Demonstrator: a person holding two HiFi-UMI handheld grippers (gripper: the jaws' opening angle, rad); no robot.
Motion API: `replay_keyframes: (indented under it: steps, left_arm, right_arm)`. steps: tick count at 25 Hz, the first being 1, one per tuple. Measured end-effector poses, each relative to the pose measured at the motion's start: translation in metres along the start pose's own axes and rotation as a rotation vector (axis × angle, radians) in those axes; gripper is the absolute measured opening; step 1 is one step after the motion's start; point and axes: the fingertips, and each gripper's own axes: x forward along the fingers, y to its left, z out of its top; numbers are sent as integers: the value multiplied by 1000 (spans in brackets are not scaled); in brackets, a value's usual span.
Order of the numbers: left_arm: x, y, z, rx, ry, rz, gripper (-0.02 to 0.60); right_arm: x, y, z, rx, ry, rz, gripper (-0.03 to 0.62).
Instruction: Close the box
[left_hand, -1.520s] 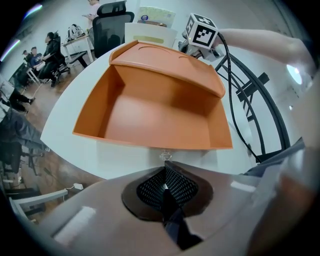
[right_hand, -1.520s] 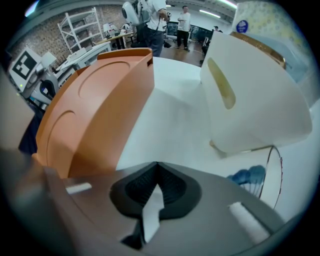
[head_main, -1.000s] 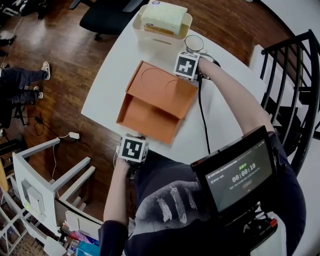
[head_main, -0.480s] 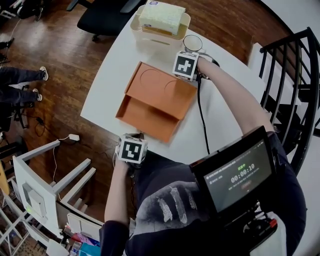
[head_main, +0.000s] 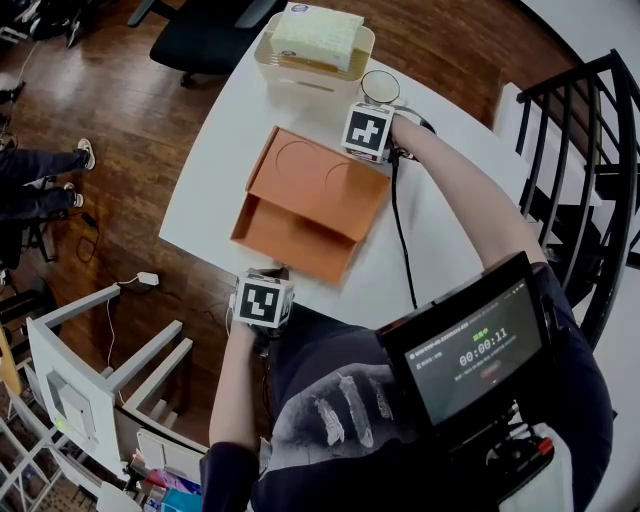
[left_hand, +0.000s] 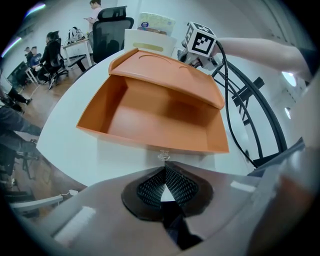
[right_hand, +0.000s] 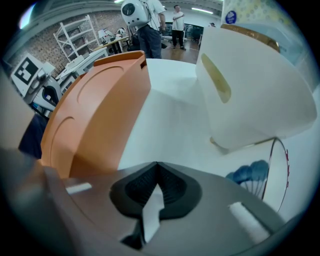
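Head view — box between left gripper, right gripper.

Dark wood floor; black office chair; black stair railing.

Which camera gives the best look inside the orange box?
The left gripper view: it looks straight into the orange box, showing its bare floor and walls under the raised lid. The head view shows it from above, lid covering the far half. The right gripper view shows only the lid's outer face.
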Motion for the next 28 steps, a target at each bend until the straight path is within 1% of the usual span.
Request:
replay_keyframes:
  steps: [2,5,7,11,16,22,26,28]
  left_arm:
    - [0,0,0,3,1,8,15]
    - [1,-6,4,-7,-18,-20,15]
    - [1,-8,6,-9,-24,-29,15]
    - [0,-3,7,11,-19,-4,15]
    - [-3,4,10,25,-15,25,15]
    - [1,-5,17,23,-26,-24,15]
    - [0,0,20,41,-18,0,15]
    - [-1,1,20,39,-14,-4,15]
  right_arm:
    - [-1,1,0,-9,1,1,5]
    - [-1,2,2,-20,-4,6,5]
    - [-1,2,1,-8,-3,4,5]
    - [0,1,0,12,-9,1,5]
    - [-1,3,4,-15,-11,8,5]
    - [-1,4,4,-13,-6,13,5]
    - [-2,3,2,5,-6,15,5]
    - [-2,2,1,13,2,16,5]
